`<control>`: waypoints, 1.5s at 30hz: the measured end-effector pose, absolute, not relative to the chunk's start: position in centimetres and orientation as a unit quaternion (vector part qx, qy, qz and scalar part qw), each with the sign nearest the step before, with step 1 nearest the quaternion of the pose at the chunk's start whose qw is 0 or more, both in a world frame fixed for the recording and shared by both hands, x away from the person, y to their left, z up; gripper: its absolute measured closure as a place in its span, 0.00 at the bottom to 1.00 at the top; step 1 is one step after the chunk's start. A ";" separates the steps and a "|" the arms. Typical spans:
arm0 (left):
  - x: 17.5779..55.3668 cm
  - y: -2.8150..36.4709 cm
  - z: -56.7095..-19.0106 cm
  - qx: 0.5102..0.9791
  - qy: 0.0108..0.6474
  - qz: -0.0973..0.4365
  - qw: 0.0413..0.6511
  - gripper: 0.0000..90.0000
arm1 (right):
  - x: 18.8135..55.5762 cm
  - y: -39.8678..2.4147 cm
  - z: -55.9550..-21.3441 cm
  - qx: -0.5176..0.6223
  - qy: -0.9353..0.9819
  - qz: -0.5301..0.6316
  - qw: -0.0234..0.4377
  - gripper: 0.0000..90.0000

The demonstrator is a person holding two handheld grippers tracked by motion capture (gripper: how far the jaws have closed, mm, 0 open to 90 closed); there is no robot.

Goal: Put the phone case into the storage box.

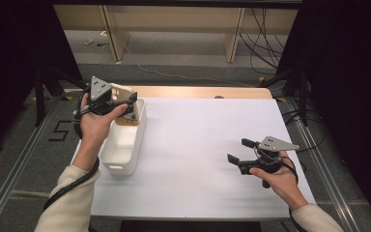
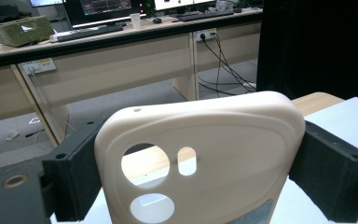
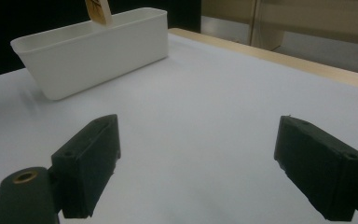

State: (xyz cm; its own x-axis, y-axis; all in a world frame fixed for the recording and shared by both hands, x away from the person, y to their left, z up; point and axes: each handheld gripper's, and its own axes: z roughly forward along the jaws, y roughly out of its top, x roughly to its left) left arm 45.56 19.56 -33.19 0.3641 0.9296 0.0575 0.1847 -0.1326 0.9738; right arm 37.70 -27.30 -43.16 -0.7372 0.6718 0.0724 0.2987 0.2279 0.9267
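While the left gripper (image 1: 125, 99) hangs over the far end of the white bin (image 1: 123, 142), its jaws pinch a cream phone case (image 2: 200, 158) by its two long edges. In the left gripper view the case stands upright between the black pads (image 2: 74, 172), its long axis running up from the gripper, rounded top end uppermost and the camera cut-outs low on its left half. From the high view the case is small and partly hidden by the hand, so its tilt over the bin is hard to judge, though it seems to point away from the person. The bin lies lengthwise near the left edge of the white table (image 1: 198, 145). Well to the right of the bin, the right gripper (image 1: 239, 152) is low over the table, jaws spread wide with nothing between them, pointing towards the bin.
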 end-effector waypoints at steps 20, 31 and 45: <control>45.9 19.8 -33.7 0.658 0.428 0.371 0.496 0.13 | 37.7 -27.3 -43.2 0.317 0.764 0.535 0.174 0.17; 46.2 19.9 -34.1 0.659 0.430 0.370 0.494 0.13 | 37.7 -27.3 -43.2 0.318 0.764 0.534 0.173 0.17; 46.6 20.1 -34.4 0.658 0.432 0.368 0.494 0.13 | 37.7 -27.3 -43.2 0.318 0.763 0.535 0.174 0.17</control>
State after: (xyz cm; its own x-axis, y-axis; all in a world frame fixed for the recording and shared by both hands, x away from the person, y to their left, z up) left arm 46.58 20.07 -34.42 0.3561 0.9327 0.0567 0.2057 -0.1375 0.9689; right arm 37.75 -27.28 -43.22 -0.7377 0.6710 0.0747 0.2988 0.2251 0.9274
